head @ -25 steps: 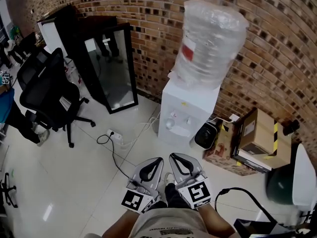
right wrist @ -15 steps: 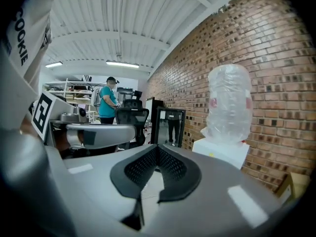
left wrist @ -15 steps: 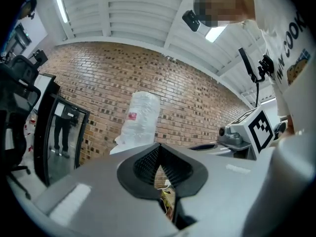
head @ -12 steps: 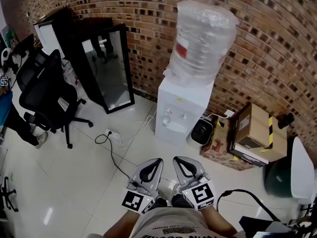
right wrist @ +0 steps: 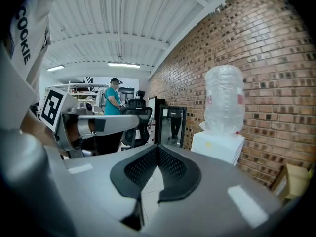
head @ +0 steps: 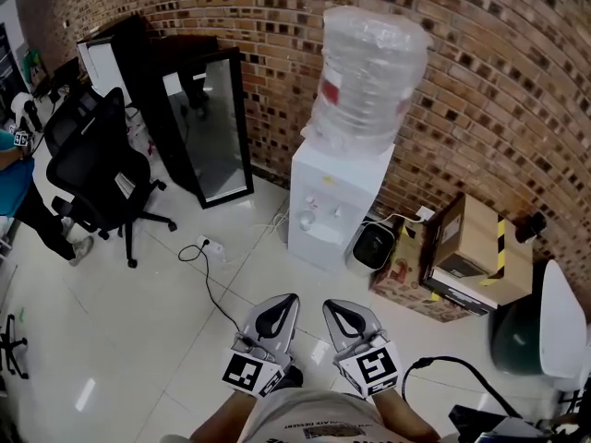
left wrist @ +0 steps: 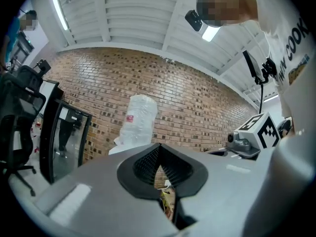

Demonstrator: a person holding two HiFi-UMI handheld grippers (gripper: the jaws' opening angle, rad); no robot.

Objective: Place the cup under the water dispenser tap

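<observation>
No cup shows in any view. The white water dispenser (head: 331, 203) stands against the brick wall with a clear bottle (head: 367, 72) on top and its taps (head: 317, 217) on the front. My left gripper (head: 292, 299) and right gripper (head: 329, 305) are side by side low in the head view, over the floor and well short of the dispenser. Both are shut with nothing between their fingers. In the left gripper view the shut gripper (left wrist: 158, 146) points toward the bottle (left wrist: 137, 120). In the right gripper view the shut gripper (right wrist: 157, 147) has the dispenser (right wrist: 218, 147) off to its right.
A black office chair (head: 95, 168) and a black-framed glass panel (head: 216, 127) stand at the left. A power strip with cable (head: 208, 248) lies on the tiled floor. Cardboard boxes (head: 469, 249) and a small black appliance (head: 372, 245) sit right of the dispenser. A person in teal (right wrist: 114, 98) stands far back.
The dispenser has drifted left and a little up in the head view as the person moves. Both grippers stay shut and side by side, slightly lower in the frame.
</observation>
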